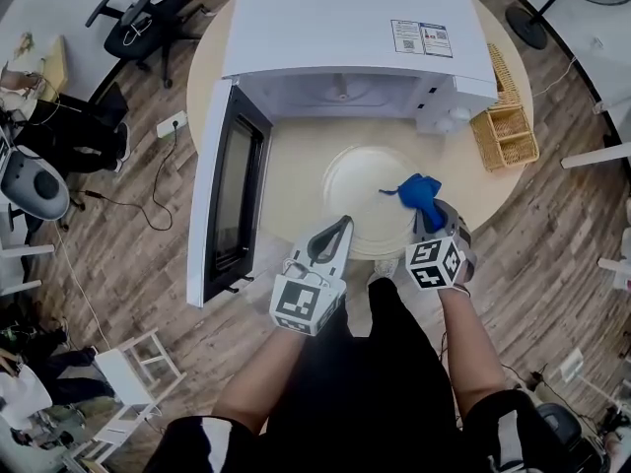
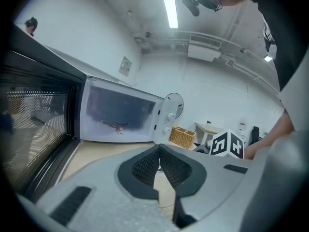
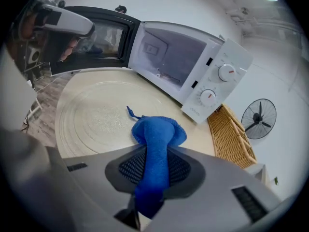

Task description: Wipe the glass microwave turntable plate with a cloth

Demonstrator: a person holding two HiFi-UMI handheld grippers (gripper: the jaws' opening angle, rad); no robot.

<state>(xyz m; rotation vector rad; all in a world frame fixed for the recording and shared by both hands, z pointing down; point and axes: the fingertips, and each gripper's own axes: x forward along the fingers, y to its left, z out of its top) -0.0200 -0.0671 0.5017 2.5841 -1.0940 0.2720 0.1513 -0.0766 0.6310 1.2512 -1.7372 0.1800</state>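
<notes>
Right gripper (image 1: 432, 215) pinches blue cloth (image 1: 417, 191) at turntable plate (image 1: 357, 193) rim.

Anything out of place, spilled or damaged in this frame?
Nothing stands out. The glass turntable plate lies flat on the table before the open microwave, as wiping needs; the right gripper grips the blue cloth. No spill or crack shows.

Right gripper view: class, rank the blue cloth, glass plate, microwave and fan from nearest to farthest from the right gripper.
1. Blue cloth, clamped between the right gripper's jaws.
2. Glass plate, lying just ahead, to the left.
3. Microwave, behind the plate, door open.
4. Fan, far right background.
</notes>
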